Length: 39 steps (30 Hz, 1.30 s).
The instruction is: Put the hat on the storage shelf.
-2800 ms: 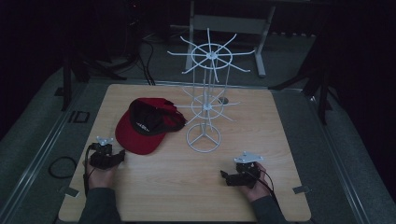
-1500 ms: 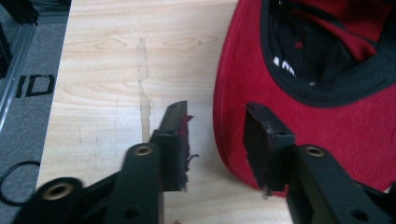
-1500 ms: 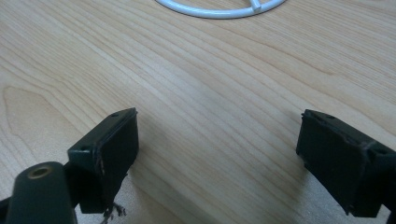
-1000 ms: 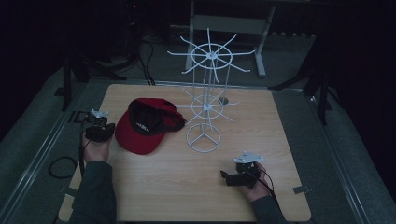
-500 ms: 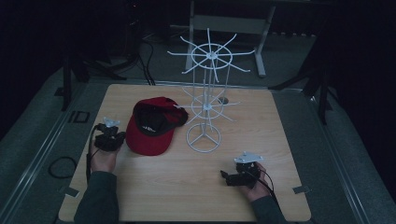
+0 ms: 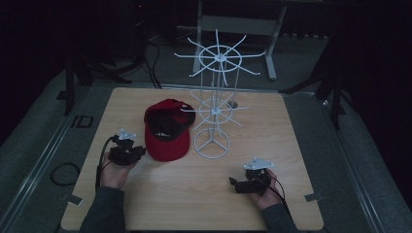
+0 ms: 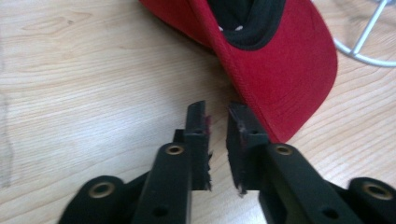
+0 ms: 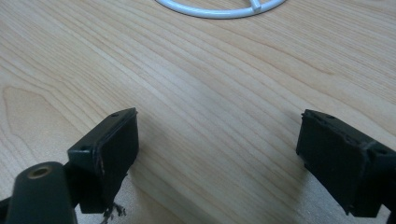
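Note:
A red cap (image 6: 167, 130) with a black lining lies on the wooden table (image 6: 291, 145), its brim toward the person. My left gripper (image 6: 127, 151) rests just left of the brim. In the left gripper view the jaws stand almost together with a thin bare gap, and the right fingertip (image 7: 243, 122) touches the brim's edge (image 7: 280, 79). My left gripper (image 7: 215, 122) holds nothing. My right gripper (image 6: 243, 184) sits near the front right of the table, jaws wide apart over bare wood (image 8: 219, 116).
A white wire display rack (image 6: 214, 97) stands on a ring base (image 6: 212, 143) right of the cap, with spoke arms at two heights. Its base ring (image 8: 219, 9) lies just ahead of the right gripper. Dark floor, cables and stands surround the table.
The left gripper went out to the cap's left side, then came back toward the front. The cap shifted right and turned, so its brim now points at the person. The right gripper stayed put.

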Each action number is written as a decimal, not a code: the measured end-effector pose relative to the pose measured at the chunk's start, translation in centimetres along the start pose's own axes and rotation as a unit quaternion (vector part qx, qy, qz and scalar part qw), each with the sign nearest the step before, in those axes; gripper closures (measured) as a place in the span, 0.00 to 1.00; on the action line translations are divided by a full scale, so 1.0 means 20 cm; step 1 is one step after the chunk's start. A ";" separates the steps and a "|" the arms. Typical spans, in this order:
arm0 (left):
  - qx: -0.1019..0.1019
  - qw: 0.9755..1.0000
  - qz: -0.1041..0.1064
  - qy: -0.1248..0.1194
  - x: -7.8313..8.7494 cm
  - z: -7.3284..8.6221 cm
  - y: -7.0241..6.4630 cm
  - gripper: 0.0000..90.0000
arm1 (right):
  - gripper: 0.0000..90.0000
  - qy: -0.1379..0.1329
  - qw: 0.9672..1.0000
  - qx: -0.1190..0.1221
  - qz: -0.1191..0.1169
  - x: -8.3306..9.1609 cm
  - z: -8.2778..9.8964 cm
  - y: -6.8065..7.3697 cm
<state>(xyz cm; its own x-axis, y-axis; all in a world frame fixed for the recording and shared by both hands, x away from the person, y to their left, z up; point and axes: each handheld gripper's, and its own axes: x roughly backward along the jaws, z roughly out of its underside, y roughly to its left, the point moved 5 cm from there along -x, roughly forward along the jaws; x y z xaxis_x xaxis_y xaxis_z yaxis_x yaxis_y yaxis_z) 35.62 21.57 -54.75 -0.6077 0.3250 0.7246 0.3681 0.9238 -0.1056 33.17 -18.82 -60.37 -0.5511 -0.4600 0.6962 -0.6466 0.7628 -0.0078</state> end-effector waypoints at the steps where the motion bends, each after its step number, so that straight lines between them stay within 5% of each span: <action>1: 0.001 1.000 0.002 -0.002 0.01 0.00 0.00 0.84 | 0.14 0.000 1.000 0.000 0.000 0.00 0.00 0.00; 7: 0.002 0.999 0.049 -0.021 0.06 -0.02 0.00 0.67 | 0.14 0.000 1.000 0.000 0.000 0.00 0.00 0.00; 13: 0.017 0.997 0.072 -0.005 -0.02 -0.04 0.01 0.61 | 0.14 0.000 1.000 -0.002 0.000 0.00 0.00 0.00; 25: 0.029 0.993 0.107 0.028 -0.17 -0.09 0.03 0.60 | 0.14 0.000 1.000 -0.001 0.000 0.00 0.00 0.00; 36: 0.058 0.984 0.161 0.053 -0.29 -0.07 0.01 0.68 | 0.14 0.000 1.000 -0.001 0.000 0.00 0.00 0.00; 39: 0.051 0.983 0.169 0.059 -0.30 -0.06 0.00 0.74 | 0.14 0.000 1.000 -0.001 0.000 0.00 0.00 0.00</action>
<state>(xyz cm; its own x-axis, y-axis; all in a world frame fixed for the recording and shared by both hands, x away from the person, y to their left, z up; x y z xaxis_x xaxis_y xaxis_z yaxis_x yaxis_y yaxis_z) 40.15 19.27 -58.25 -0.3752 0.5964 0.7096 0.4583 0.7848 -0.4172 33.17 -18.80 -60.37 -0.5514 -0.4601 0.6959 -0.6455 0.7638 -0.0064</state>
